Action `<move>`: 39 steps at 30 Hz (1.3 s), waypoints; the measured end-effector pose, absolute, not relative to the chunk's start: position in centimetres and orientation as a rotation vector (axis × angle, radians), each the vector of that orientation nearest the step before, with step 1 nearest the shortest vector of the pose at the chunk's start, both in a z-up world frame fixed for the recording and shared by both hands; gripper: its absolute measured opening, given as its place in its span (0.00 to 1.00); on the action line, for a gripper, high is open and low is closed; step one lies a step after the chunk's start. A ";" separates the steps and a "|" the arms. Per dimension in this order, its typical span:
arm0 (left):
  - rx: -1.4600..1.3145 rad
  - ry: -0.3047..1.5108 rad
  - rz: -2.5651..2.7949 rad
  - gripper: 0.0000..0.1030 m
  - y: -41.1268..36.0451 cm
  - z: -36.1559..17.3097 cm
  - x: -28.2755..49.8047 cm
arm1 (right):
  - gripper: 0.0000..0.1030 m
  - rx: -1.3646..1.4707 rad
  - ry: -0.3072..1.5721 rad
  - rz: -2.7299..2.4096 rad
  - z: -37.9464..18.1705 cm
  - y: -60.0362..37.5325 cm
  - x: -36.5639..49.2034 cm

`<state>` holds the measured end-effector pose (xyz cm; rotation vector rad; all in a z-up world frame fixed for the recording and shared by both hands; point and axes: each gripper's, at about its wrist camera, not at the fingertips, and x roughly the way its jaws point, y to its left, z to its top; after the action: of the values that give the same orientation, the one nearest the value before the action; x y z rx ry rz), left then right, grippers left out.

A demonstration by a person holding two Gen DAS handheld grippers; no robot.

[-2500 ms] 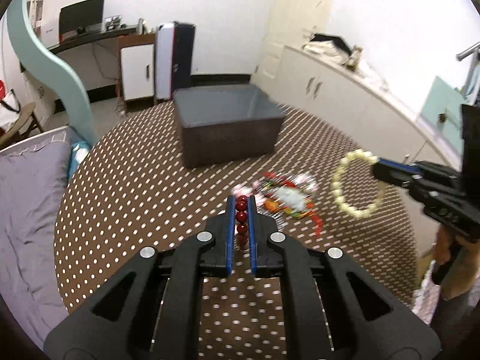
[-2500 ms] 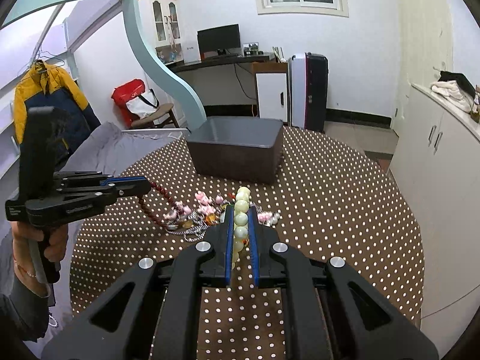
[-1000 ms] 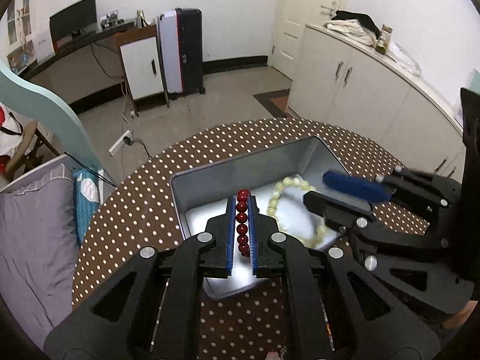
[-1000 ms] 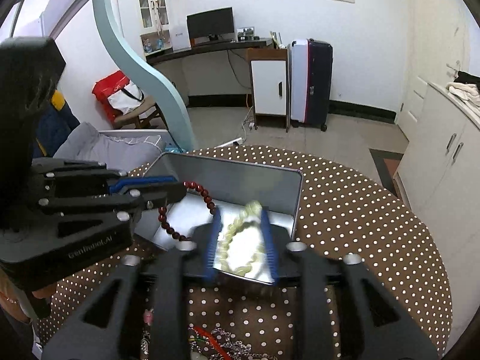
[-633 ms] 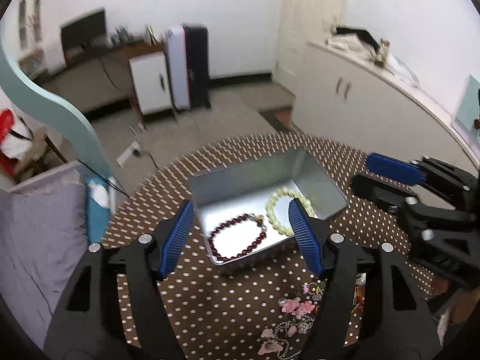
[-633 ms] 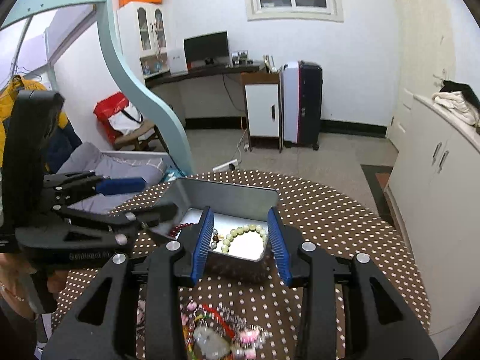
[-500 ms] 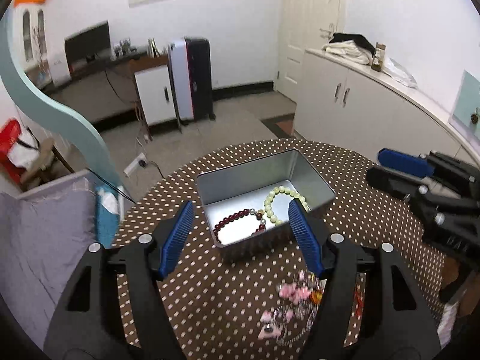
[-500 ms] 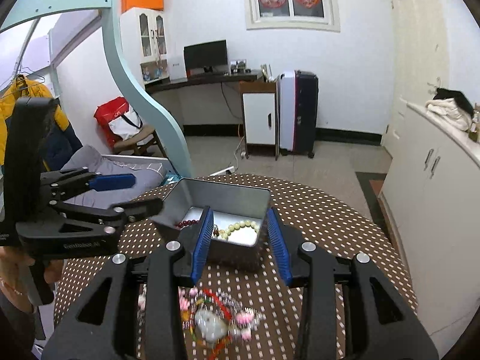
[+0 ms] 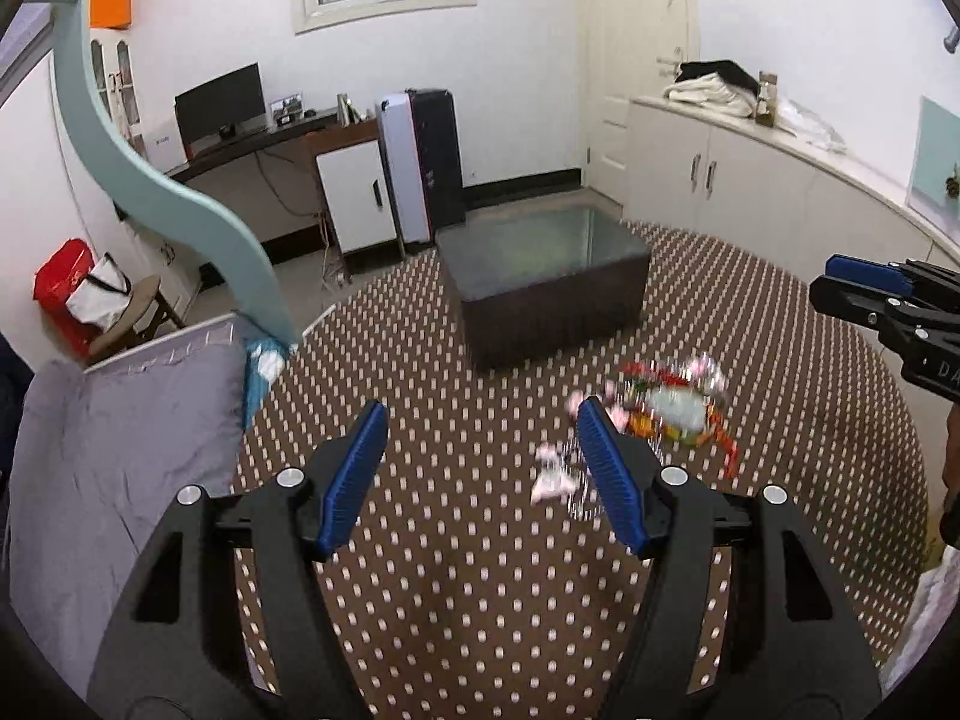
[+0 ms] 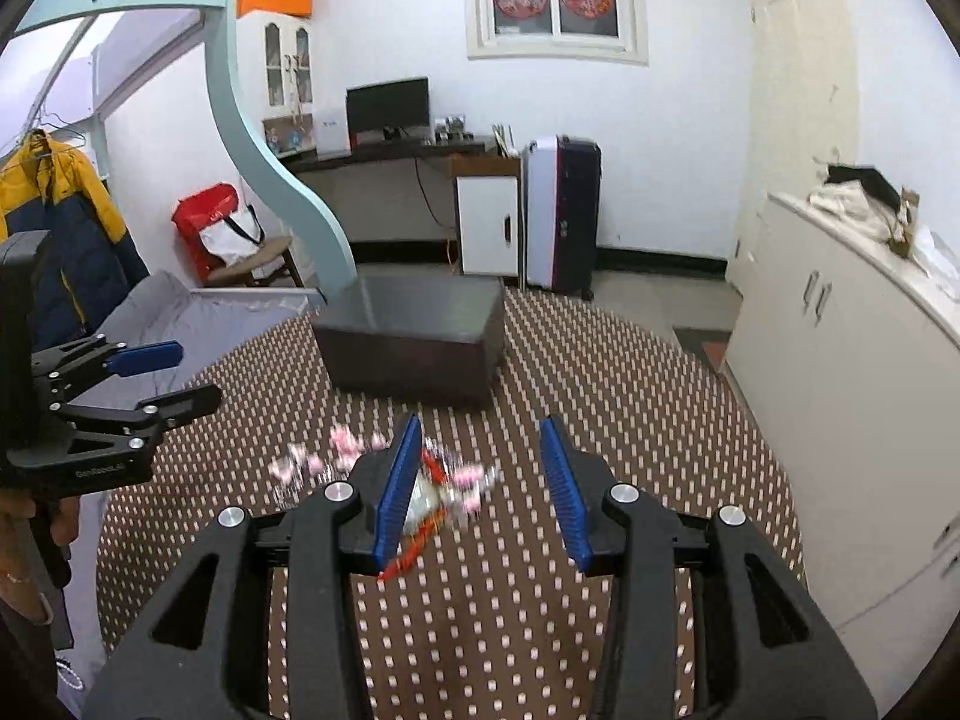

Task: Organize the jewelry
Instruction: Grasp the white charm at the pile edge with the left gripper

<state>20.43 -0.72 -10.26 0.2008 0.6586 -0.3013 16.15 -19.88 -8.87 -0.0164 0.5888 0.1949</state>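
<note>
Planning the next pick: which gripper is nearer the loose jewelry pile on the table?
Right. The right gripper hangs just over the jewelry pile, whose near edge sits between its open jaws. The left gripper is open, with the pile off beyond its right fingertip.

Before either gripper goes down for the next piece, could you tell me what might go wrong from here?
The remaining jewelry pile lies tangled, so one pinch may drag several pieces along at once. Both the left gripper and right gripper are open and aimed at that same small heap, so they could collide. The pictures are motion-blurred, so picking out a single strand is hard. The tin box stands just beyond the pile and might be knocked.
</note>
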 end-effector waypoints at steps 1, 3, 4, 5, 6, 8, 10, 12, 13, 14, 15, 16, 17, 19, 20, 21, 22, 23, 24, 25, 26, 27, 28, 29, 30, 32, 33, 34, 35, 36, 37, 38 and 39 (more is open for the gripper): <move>0.200 0.670 -0.304 0.63 -0.7 -10.7 20.4 | 0.38 -0.018 0.601 0.190 -9.4 -20.0 16.0; 0.192 0.697 -0.302 0.63 -0.6 -11.6 20.5 | 0.38 -0.020 0.623 0.177 -10.3 -20.1 15.9; 0.192 0.712 -0.298 0.63 -0.6 -12.2 20.7 | 0.38 -0.018 0.631 0.174 -10.7 -20.2 15.9; 0.193 0.722 -0.291 0.63 -0.6 -12.6 20.8 | 0.38 -0.013 0.640 0.174 -11.0 -20.3 15.9; 0.197 0.730 -0.284 0.63 -0.4 -13.1 20.8 | 0.38 -0.008 0.651 0.176 -11.4 -20.3 15.8; 0.203 0.754 -0.281 0.63 -0.4 -14.0 21.1 | 0.38 -0.005 0.662 0.177 -11.8 -20.3 15.7; 0.190 0.769 -0.288 0.63 -0.3 -14.6 21.3 | 0.38 -0.003 0.676 0.181 -12.3 -20.2 15.8; 0.176 0.782 -0.301 0.63 -0.4 -15.0 21.7 | 0.38 -0.002 0.689 0.182 -12.7 -20.3 15.9; 0.171 0.787 -0.309 0.63 -0.6 -15.1 21.9 | 0.38 -0.002 0.694 0.184 -12.8 -20.3 16.0; 0.164 0.794 -0.323 0.63 -0.8 -15.2 22.1 | 0.38 -0.002 0.699 0.185 -13.1 -20.4 15.9; 0.159 0.801 -0.333 0.63 -1.0 -15.4 22.3 | 0.39 -0.004 0.705 0.186 -13.3 -20.3 16.1; 0.160 0.803 -0.336 0.63 -1.2 -15.6 22.4 | 0.39 -0.004 0.709 0.187 -13.4 -20.3 16.1; 0.161 0.804 -0.338 0.63 -1.4 -15.7 22.6 | 0.39 -0.004 0.712 0.187 -13.5 -20.4 16.2; 0.160 0.815 -0.346 0.63 -1.8 -16.0 23.0 | 0.39 -0.005 0.719 0.188 -13.7 -20.5 16.3; 0.158 0.817 -0.346 0.63 -1.9 -16.1 23.2 | 0.39 -0.004 0.722 0.188 -13.8 -20.6 16.4; 0.155 0.822 -0.347 0.63 -2.0 -16.2 23.5 | 0.39 -0.004 0.724 0.189 -13.9 -20.7 16.4; 0.149 0.827 -0.352 0.59 -2.0 -16.3 23.7 | 0.39 -0.003 0.726 0.190 -13.9 -20.7 16.5; 0.144 0.831 -0.357 0.52 -2.0 -16.3 23.9 | 0.39 -0.003 0.729 0.191 -13.9 -20.7 16.6; 0.138 0.844 -0.366 0.50 -2.1 -16.5 24.2 | 0.39 -0.004 0.731 0.192 -14.0 -20.6 16.6; 0.137 0.855 -0.371 0.44 -2.1 -16.7 24.4 | 0.39 -0.005 0.732 0.193 -14.0 -20.6 16.7; 0.139 0.869 -0.374 0.38 -2.1 -16.9 24.6 | 0.39 -0.007 0.733 0.194 -14.0 -20.6 16.8; 0.136 0.871 -0.375 0.38 -2.1 -16.9 24.7 | 0.39 -0.008 0.736 0.196 -13.9 -20.6 17.0; 0.143 0.872 -0.374 0.35 -2.0 -16.9 24.8 | 0.39 -0.008 0.737 0.197 -14.0 -20.5 17.1; 0.159 0.873 -0.373 0.34 -2.2 -17.0 24.8 | 0.39 -0.009 0.738 0.196 -14.0 -20.5 17.2; 0.172 0.871 -0.373 0.33 -2.3 -17.0 24.9 | 0.40 -0.010 0.740 0.198 -14.0 -20.5 17.4; 0.194 0.866 -0.379 0.27 -2.6 -16.9 24.8 | 0.40 -0.010 0.742 0.199 -14.1 -20.4 17.6; 0.206 0.864 -0.391 0.25 -2.9 -16.9 24.9 | 0.40 -0.011 0.746 0.200 -14.2 -20.3 17.7; 0.215 0.863 -0.396 0.22 -3.1 -16.9 24.9 | 0.40 -0.012 0.750 0.200 -14.2 -20.3 17.8; 0.223 0.862 -0.402 0.22 -3.3 -16.8 24.9 | 0.40 -0.014 0.754 0.200 -14.2 -20.3 17.9; 0.233 0.859 -0.404 0.22 -3.4 -16.8 25.0 | 0.40 -0.016 0.757 0.201 -14.3 -20.3 17.9; 0.234 0.859 -0.404 0.22 -3.8 -16.7 25.0 | 0.40 -0.017 0.759 0.204 -14.2 -20.2 17.9; 0.231 0.858 -0.407 0.21 -3.8 -16.7 25.0 | 0.40 -0.018 0.762 0.205 -14.3 -20.2 18.0; 0.225 0.858 -0.410 0.21 -3.7 -16.7 25.0 | 0.40 -0.020 0.764 0.204 -14.3 -20.2 18.0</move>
<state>25.04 -3.69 -16.67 0.2245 0.8581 -0.4104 17.97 -20.22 -14.30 -0.0196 0.7636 0.2043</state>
